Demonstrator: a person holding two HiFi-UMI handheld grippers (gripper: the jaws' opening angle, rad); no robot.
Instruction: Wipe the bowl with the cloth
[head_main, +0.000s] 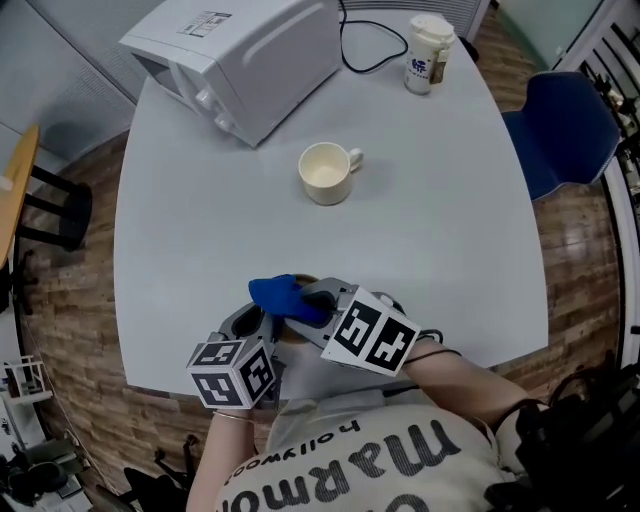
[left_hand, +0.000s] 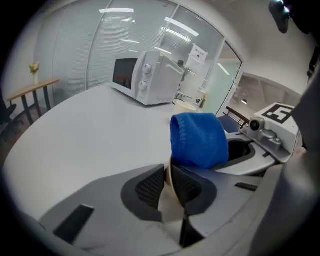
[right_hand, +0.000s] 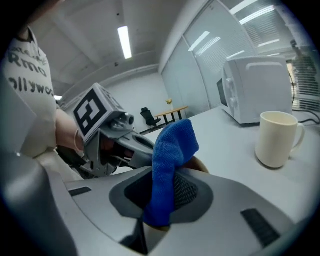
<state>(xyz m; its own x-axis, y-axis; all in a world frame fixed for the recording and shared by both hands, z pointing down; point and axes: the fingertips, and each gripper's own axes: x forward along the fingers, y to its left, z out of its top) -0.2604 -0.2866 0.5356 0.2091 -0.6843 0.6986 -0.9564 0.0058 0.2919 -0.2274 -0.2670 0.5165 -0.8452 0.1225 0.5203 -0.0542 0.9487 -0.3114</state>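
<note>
Nearest is the person's printed shirt (head_main: 350, 460); just past it both claws crowd the near edge of the pale grey, smooth worktop (head_main: 200, 230). Left claw (left_hand: 169, 176) is narrowed onto the thin wall of a tan bowl (left_hand: 170, 207), with ribbed black pads (left_hand: 150, 187) either side. We judge this pins the bowl so it won't skid under wiping.

Right claw (right_hand: 160, 186) is clamped on a blue, nubby microfibre cloth (right_hand: 172, 150). The folded end pokes past the tips just over the bowl, so soft fabric meets it, not plastic. The bowl is mostly hidden under the claws.

A cream glazed ceramic mug (head_main: 326, 172) sits mid-worktop and a white boxy microwave (head_main: 240, 60) far left. We reckon wiping hasn't begun.
</note>
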